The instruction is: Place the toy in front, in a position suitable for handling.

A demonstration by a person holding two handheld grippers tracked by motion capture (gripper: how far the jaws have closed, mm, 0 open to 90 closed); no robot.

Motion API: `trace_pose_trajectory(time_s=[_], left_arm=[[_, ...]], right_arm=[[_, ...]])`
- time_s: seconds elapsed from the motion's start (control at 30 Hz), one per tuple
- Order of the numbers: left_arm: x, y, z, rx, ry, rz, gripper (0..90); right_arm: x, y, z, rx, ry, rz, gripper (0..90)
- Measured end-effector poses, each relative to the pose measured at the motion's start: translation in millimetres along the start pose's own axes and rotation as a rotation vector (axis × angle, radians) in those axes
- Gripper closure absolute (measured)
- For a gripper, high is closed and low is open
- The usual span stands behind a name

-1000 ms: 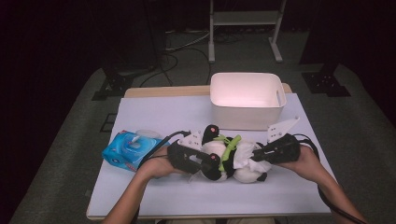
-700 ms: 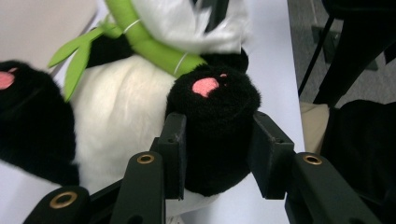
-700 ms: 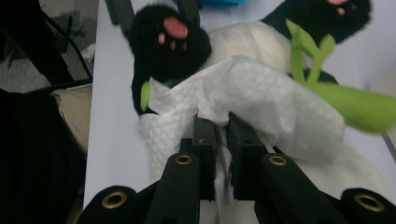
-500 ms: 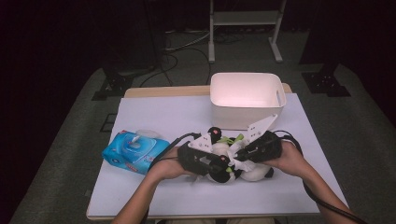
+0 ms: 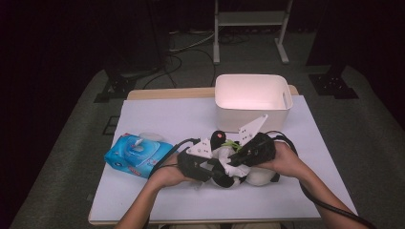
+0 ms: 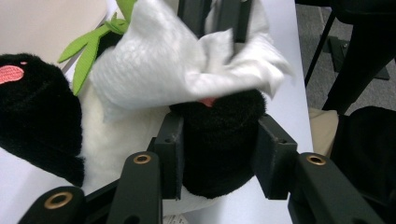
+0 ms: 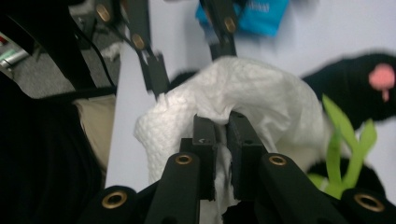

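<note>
the left gripper (image 6: 215, 154) clamps the plush panda's black limb (image 6: 217, 140). the right gripper (image 7: 223, 135), pinching a white wipe (image 7: 243, 100), presses it directly atop that limb.

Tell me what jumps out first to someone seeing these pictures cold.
At the table's near middle, a black-and-white plush toy with green leaves sits between both hands. The left gripper clamps one of its black limbs, while the right gripper pinches a white wipe pressed on the toy. A blue wipes pack lies to the left, and a white bin stands behind.
</note>
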State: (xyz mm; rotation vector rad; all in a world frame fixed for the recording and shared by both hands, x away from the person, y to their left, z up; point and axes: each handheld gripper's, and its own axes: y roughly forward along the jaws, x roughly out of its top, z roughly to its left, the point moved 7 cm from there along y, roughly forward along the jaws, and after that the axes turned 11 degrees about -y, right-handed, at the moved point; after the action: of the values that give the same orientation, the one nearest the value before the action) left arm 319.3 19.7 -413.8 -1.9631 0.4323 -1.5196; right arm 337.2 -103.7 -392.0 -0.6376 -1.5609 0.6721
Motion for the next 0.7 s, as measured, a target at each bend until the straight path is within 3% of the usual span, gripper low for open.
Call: trace_pose_trajectory(time_s=[0.07,0.2,0.43,0.57,0.7], left_arm=[[-0.6,-0.5,-1.0,-0.003,0.003,-0.004,59.8],[-1.6,-1.0,-2.2,-0.003,0.001,-0.011,61.3],[0.8,0.0,-3.1,0.003,0.000,-0.005,61.8],[-2.2,-0.2,-4.6,-0.001,0.001,0.000,62.2],[-6.3,0.7,-11.0,-0.007,0.018,0.009,62.1]], right_arm=[[-4.2,0.2,-0.6,0.002,0.005,0.009,82.0],[-8.9,-5.3,0.5,0.004,0.026,-0.021,82.1],[9.0,-4.9,7.3,0.012,-0.009,-0.041,82.0],[10.0,-1.6,4.7,0.015,-0.015,-0.019,82.1],[-5.4,-4.2,-3.3,-0.025,0.004,0.031,82.1]])
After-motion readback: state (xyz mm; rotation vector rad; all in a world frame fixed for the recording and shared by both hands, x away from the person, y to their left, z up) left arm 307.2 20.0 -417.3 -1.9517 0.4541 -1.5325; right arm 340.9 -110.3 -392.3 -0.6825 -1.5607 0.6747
